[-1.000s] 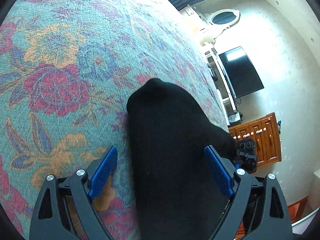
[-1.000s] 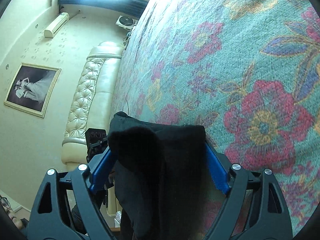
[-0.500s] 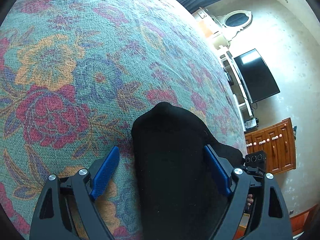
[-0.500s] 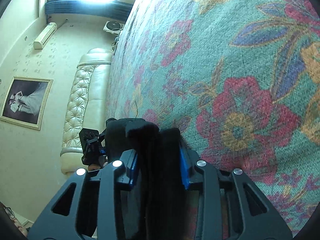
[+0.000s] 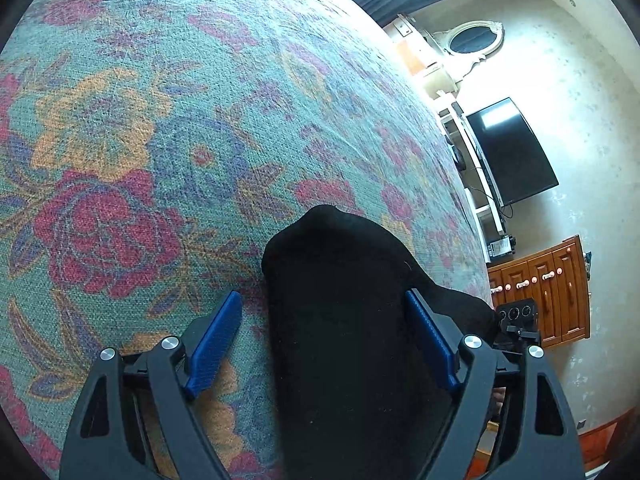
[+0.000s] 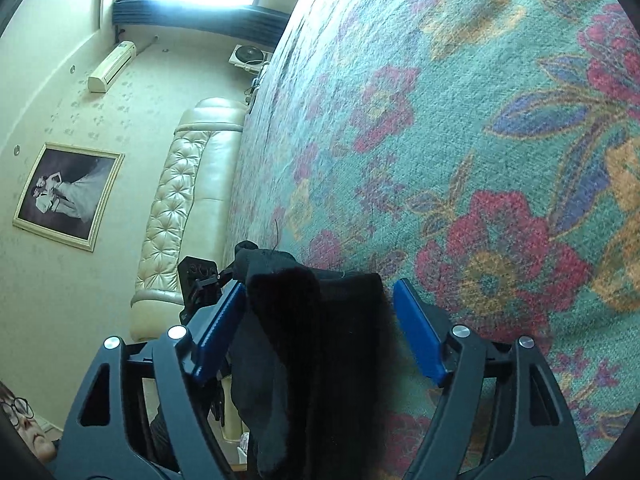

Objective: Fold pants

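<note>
Most of both views is filled by the woven teal bedspread with red, orange and blue flowers (image 5: 168,128), which I see stretched flat and wide. On my left wrist view the black folded pants (image 5: 340,320) lie on it at lower centre, running out of the bottom of the frame. My left gripper (image 5: 324,336) stands wide; its right blue pad sits against the cloth edge, its left pad is clear of it. On the right of that view are a dark flat television (image 5: 512,152) on the pale wall, an oval white-framed mirror (image 5: 474,38) above it, and a brown wooden cabinet (image 5: 548,292) lower right.

On my right wrist view the right gripper (image 6: 316,328) has just been opening and stands wide, the pants (image 6: 312,360) between its pads but not pinched. At left are a cream tufted headboard (image 6: 180,208), a framed picture (image 6: 64,196), and a wall air conditioner (image 6: 112,66) near the bright window.
</note>
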The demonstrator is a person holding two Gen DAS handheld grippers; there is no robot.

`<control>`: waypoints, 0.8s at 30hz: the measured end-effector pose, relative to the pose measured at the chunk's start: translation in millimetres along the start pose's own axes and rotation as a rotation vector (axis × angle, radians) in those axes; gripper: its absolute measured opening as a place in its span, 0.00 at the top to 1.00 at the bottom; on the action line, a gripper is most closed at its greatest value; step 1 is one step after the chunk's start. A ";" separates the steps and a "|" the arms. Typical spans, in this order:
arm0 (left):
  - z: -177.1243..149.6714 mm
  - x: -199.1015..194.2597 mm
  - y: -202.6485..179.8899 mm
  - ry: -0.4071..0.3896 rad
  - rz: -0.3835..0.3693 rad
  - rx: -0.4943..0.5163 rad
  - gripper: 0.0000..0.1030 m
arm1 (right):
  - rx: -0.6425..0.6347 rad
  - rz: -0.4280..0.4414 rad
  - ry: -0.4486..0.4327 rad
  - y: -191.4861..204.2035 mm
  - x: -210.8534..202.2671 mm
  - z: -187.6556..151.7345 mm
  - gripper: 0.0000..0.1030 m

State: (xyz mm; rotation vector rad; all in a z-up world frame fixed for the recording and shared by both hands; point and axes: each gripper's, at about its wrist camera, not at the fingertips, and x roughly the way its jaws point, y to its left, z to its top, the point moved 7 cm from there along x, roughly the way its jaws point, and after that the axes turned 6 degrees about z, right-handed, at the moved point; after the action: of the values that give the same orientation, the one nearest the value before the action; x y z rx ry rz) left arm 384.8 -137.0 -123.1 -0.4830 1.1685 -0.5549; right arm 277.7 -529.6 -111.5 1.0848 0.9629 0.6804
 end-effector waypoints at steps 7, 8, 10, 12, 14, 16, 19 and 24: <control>2.0 2.6 -6.2 0.000 0.011 0.034 0.15 | -0.020 -0.044 0.048 8.2 25.5 8.2 0.31; 1.5 2.9 -6.9 0.000 0.019 0.044 0.15 | -0.017 -0.055 0.051 6.3 26.9 8.5 0.40; 0.7 2.9 -7.9 -0.001 0.028 0.059 0.15 | 0.010 -0.050 0.043 0.2 26.8 8.4 0.52; 0.2 2.6 -7.9 -0.004 0.028 0.066 0.15 | 0.011 -0.055 0.046 -6.3 25.9 8.9 0.63; -0.4 2.9 -7.8 -0.006 0.028 0.076 0.14 | 0.012 -0.061 0.029 -12.8 24.2 8.8 0.69; -1.3 3.3 -8.4 -0.010 0.032 0.089 0.13 | 0.004 -0.067 0.027 -13.7 25.7 8.4 0.71; -2.9 3.8 -8.5 -0.019 0.042 0.106 0.12 | 0.018 -0.051 0.020 -18.4 25.4 7.4 0.72; -6.2 1.3 -14.3 -0.026 0.078 0.150 0.12 | 0.035 0.010 0.010 -8.9 22.8 4.2 0.53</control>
State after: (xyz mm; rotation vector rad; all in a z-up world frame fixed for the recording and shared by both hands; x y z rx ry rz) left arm 377.0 -149.3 -117.1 -0.3141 1.1071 -0.5624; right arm 291.6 -515.1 -126.2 1.1185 0.9812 0.6804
